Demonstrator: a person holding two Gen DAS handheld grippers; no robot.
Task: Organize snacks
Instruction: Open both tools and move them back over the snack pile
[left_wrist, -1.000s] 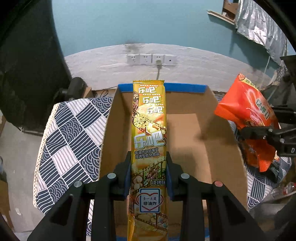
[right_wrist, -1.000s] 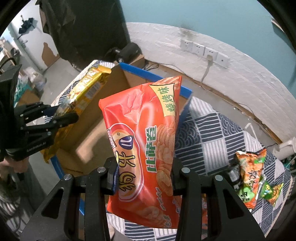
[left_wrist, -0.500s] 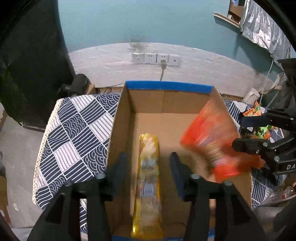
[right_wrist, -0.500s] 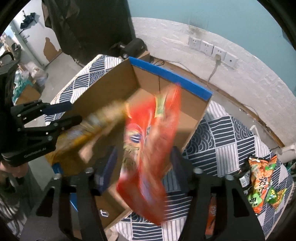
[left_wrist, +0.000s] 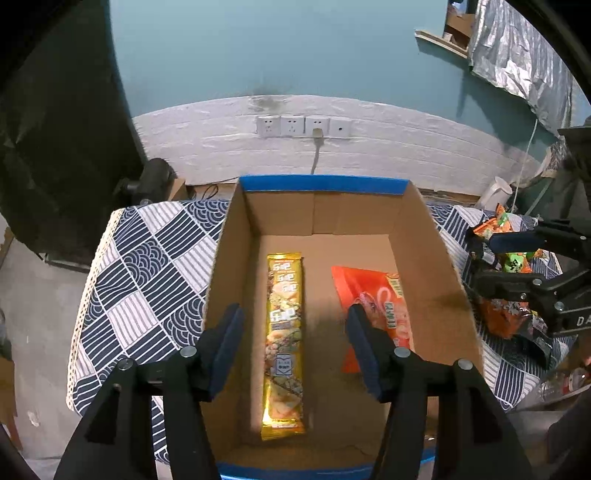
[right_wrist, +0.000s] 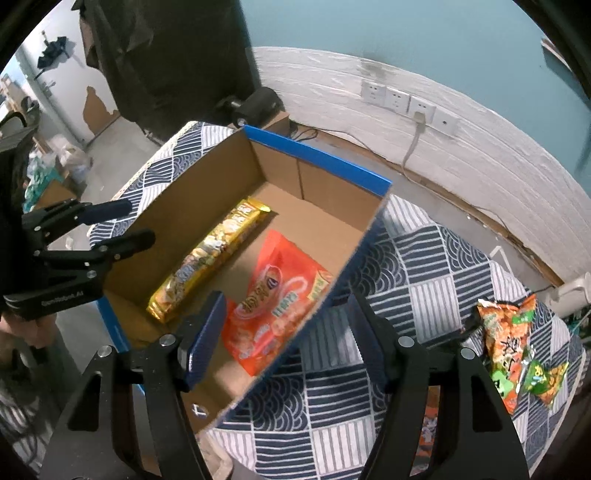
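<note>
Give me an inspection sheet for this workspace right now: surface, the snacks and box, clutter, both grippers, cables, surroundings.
Surface: table under a navy and white patterned cloth.
Job's things: open cardboard box with blue-taped edges; long gold snack pack lies flat on its floor, orange chip bag beside it, apart.
Clutter: orange and green snack bags lie on the cloth outside the box, on the right.
Grippers: left gripper open, holding nothing, above the box; right gripper open, holding nothing, over the box's right wall.
Cables: one grey cord plugged into the wall sockets.
Surroundings: teal wall above white-painted brick, dark curtain at left.
</note>
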